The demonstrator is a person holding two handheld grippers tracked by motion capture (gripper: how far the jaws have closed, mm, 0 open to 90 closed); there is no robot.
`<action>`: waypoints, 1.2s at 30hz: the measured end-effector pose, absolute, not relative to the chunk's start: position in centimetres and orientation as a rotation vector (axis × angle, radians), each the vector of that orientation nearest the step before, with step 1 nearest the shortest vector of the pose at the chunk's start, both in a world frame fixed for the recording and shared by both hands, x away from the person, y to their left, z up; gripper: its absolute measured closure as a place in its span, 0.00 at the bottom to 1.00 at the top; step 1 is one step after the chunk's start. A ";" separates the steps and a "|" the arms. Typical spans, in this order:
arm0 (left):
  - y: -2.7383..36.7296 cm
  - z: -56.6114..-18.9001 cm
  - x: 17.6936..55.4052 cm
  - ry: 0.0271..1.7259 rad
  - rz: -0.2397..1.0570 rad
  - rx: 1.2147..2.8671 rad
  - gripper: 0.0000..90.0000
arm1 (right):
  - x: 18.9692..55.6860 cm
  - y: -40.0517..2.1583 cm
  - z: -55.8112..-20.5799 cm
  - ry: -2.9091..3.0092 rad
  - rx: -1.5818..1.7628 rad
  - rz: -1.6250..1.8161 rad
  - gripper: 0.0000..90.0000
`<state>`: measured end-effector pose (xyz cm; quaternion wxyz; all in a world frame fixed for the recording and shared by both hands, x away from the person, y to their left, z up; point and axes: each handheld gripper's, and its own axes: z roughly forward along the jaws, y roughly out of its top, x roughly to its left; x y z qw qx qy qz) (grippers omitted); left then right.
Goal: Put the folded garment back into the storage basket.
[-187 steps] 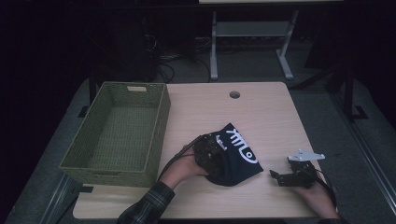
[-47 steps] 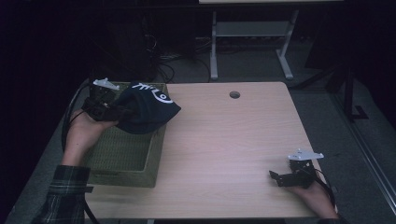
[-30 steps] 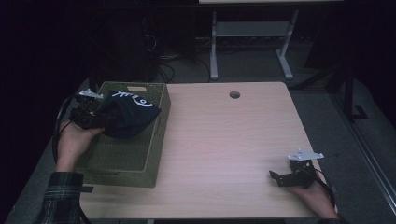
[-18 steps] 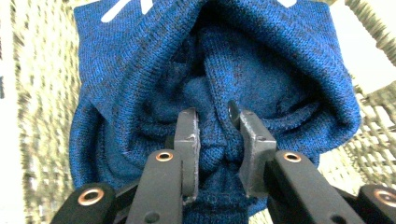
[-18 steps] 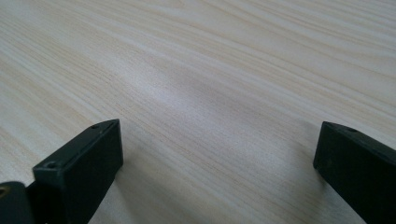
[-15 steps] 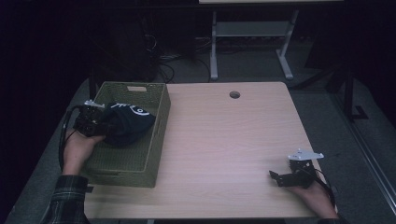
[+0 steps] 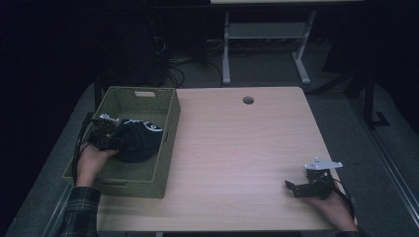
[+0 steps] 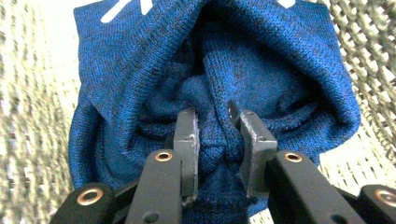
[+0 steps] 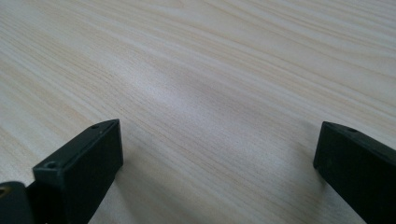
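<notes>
My left gripper [image 8: 212, 135] has its jaws pinched on a fold of the blue knit hat [image 8: 261, 60], which hangs inside the green woven basket [image 7: 168, 106] at the worktop's [image 7: 237, 143] left edge. My right gripper [image 7: 296, 188] rests near the worktop's right front corner, jaws spread wide, nothing between them.

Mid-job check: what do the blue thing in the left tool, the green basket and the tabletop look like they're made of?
The blue garment looks like knitted yarn, soft and matte: stitch rows show, and it bunches between the left tool's jaws. The basket appears woven, fibre or plastic strand I can't tell: a green lattice texture on its walls. The tabletop looks like pale wood or wood-look laminate: straight grain lines with a slight sheen.
</notes>
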<state>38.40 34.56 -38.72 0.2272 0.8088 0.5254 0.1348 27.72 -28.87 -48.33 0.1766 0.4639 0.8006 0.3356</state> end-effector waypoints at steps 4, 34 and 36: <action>34.6 -39.2 38.4 1.448 0.357 2.227 0.77 | 27.7 -28.9 -48.3 2.266 1.314 0.950 0.01; 33.8 -33.9 37.0 1.323 0.374 2.120 0.35 | 27.7 -28.9 -48.3 2.267 1.313 0.950 0.01; 33.4 -33.5 36.9 1.305 0.357 2.105 0.35 | 27.7 -28.9 -48.3 2.267 1.313 0.950 0.01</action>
